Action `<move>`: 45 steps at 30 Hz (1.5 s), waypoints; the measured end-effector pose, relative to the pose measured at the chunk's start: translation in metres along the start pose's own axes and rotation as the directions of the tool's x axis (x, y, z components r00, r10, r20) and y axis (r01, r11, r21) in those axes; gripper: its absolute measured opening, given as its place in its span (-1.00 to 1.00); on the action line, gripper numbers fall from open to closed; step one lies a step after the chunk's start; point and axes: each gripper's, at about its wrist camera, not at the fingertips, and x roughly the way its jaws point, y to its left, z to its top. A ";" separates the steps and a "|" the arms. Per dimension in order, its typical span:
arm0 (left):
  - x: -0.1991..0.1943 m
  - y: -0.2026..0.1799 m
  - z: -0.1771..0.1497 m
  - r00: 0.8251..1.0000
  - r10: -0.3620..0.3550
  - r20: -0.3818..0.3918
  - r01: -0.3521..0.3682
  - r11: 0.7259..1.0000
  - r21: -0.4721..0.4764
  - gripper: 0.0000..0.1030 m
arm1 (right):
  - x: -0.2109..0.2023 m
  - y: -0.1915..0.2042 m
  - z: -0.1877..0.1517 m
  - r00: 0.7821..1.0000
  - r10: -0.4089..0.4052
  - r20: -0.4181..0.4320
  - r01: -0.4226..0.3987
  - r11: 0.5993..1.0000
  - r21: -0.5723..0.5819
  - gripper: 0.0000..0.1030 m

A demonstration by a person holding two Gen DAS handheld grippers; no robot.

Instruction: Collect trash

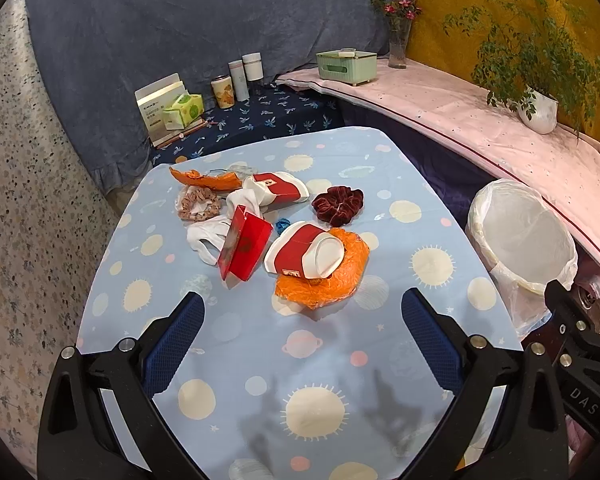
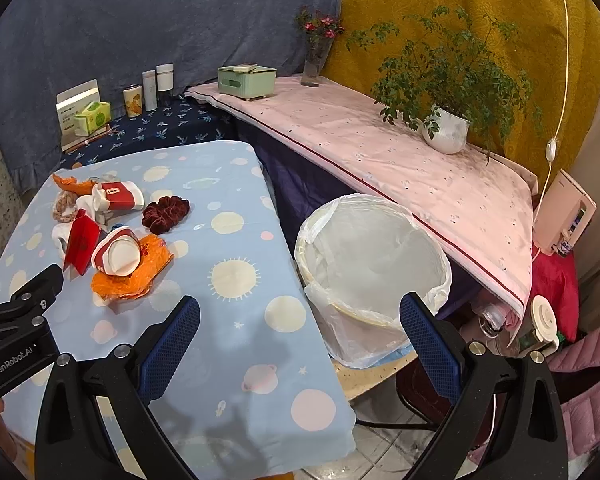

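Trash lies in a heap on the table with the blue planet cloth (image 1: 324,364): a crushed red-and-white paper cup (image 1: 306,254) on an orange plastic bag (image 1: 340,280), a red carton (image 1: 246,248), a second crushed cup (image 1: 278,192), orange wrapper scraps (image 1: 206,180) and white tissue (image 1: 206,238). A maroon scrunchie (image 1: 338,204) and a beige scrunchie (image 1: 198,204) lie among them. A bin lined with a white bag (image 2: 370,256) stands right of the table. My left gripper (image 1: 302,336) is open and empty, short of the heap. My right gripper (image 2: 300,340) is open and empty, over the table's right edge near the bin.
A dark blue shelf behind holds a tissue pack (image 1: 184,110) and several cups (image 1: 240,78). A pink-covered ledge (image 2: 400,160) on the right carries a green box (image 2: 246,80), a flower vase (image 2: 314,64) and a potted plant (image 2: 446,132). Clutter lies on the floor at the right.
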 end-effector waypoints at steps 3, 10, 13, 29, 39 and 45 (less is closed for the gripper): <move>-0.001 0.000 0.001 1.000 -0.001 0.003 0.001 1.000 0.001 0.84 | -0.001 -0.001 0.001 1.000 -0.001 0.005 0.001 1.000 0.000 0.85; -0.003 -0.002 0.005 1.000 -0.007 0.011 0.007 1.000 0.008 0.83 | -0.003 -0.002 0.002 1.000 -0.004 0.011 0.004 1.000 0.005 0.85; -0.003 -0.002 0.004 1.000 -0.008 0.011 0.008 1.000 0.007 0.83 | -0.003 -0.002 0.003 1.000 -0.003 0.010 0.003 1.000 0.003 0.85; -0.004 0.002 0.002 1.000 -0.012 0.016 0.012 1.000 -0.003 0.83 | -0.004 0.004 0.004 1.000 -0.008 0.014 0.009 1.000 -0.007 0.85; -0.007 0.005 0.000 1.000 -0.014 0.019 0.014 1.000 -0.014 0.83 | -0.007 0.005 0.005 1.000 -0.012 0.019 0.013 1.000 -0.016 0.85; -0.009 0.007 0.001 1.000 -0.015 0.024 0.016 1.000 -0.018 0.83 | -0.011 0.006 0.006 0.999 -0.017 0.028 0.018 1.000 -0.016 0.85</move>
